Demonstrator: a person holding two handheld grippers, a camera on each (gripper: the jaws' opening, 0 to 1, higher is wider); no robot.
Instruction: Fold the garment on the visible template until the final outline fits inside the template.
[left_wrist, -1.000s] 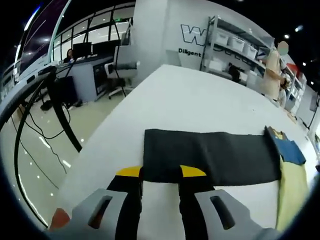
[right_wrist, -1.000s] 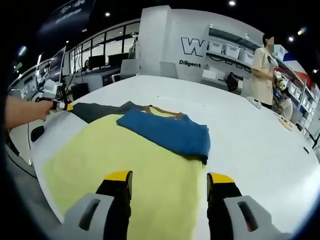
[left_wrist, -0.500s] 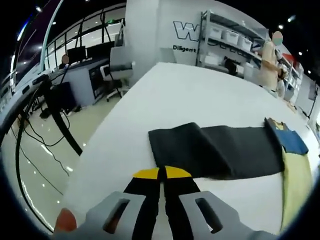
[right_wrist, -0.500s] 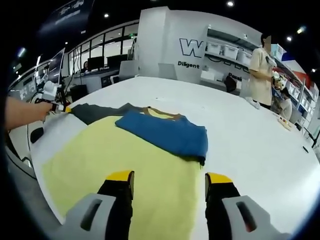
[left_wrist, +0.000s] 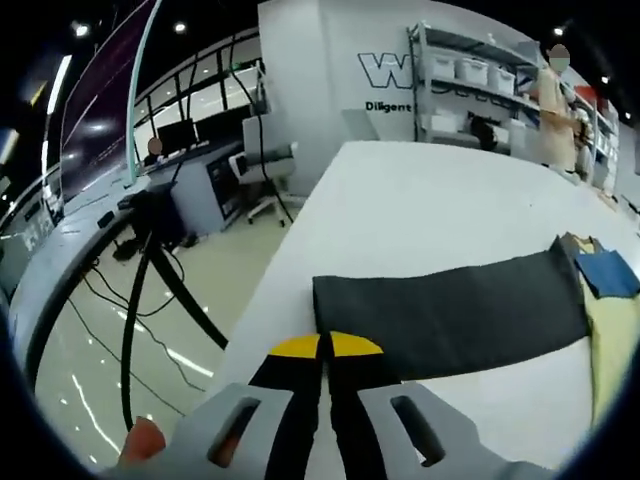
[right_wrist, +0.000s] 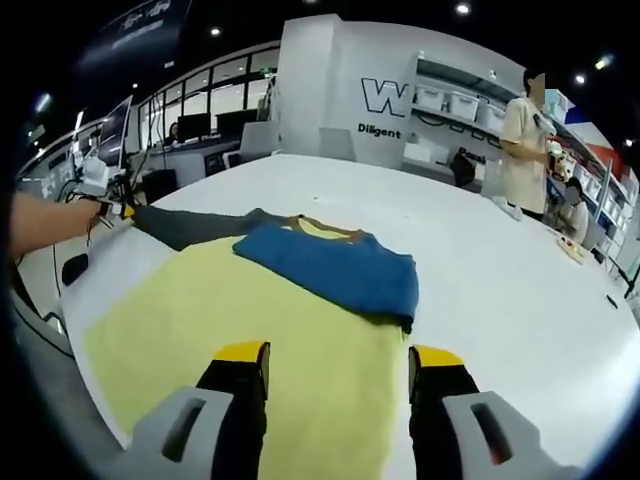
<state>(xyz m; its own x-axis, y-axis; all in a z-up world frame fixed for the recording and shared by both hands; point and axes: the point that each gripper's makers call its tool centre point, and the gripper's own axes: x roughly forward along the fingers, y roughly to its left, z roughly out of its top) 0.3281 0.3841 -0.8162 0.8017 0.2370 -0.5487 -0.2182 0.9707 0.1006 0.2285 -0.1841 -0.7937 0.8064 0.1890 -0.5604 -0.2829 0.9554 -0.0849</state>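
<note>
A blue garment (right_wrist: 335, 265) with a brown collar lies partly folded on a yellow template (right_wrist: 200, 310) on the white table (right_wrist: 500, 290). Its dark grey sleeve (left_wrist: 450, 310) stretches flat across the table toward the left edge. My left gripper (left_wrist: 322, 345) is shut on that sleeve's end; it also shows far left as the left gripper (right_wrist: 110, 208), held by a person's arm. The blue part (left_wrist: 608, 272) and the template (left_wrist: 612, 340) lie at the right rim. My right gripper (right_wrist: 338, 355) stands open above the template's near part, holding nothing.
The table edge (left_wrist: 270, 290) runs close beside the sleeve's end, with floor, cables and a tripod (left_wrist: 160, 260) beyond it. A person (right_wrist: 520, 140) stands at the table's far side by shelves (left_wrist: 470, 80). Bare table lies to the right of the garment.
The left gripper went from open to shut on the sleeve's end, lifted it a little, then drew it out straight toward the table edge. The right gripper has stayed put.
</note>
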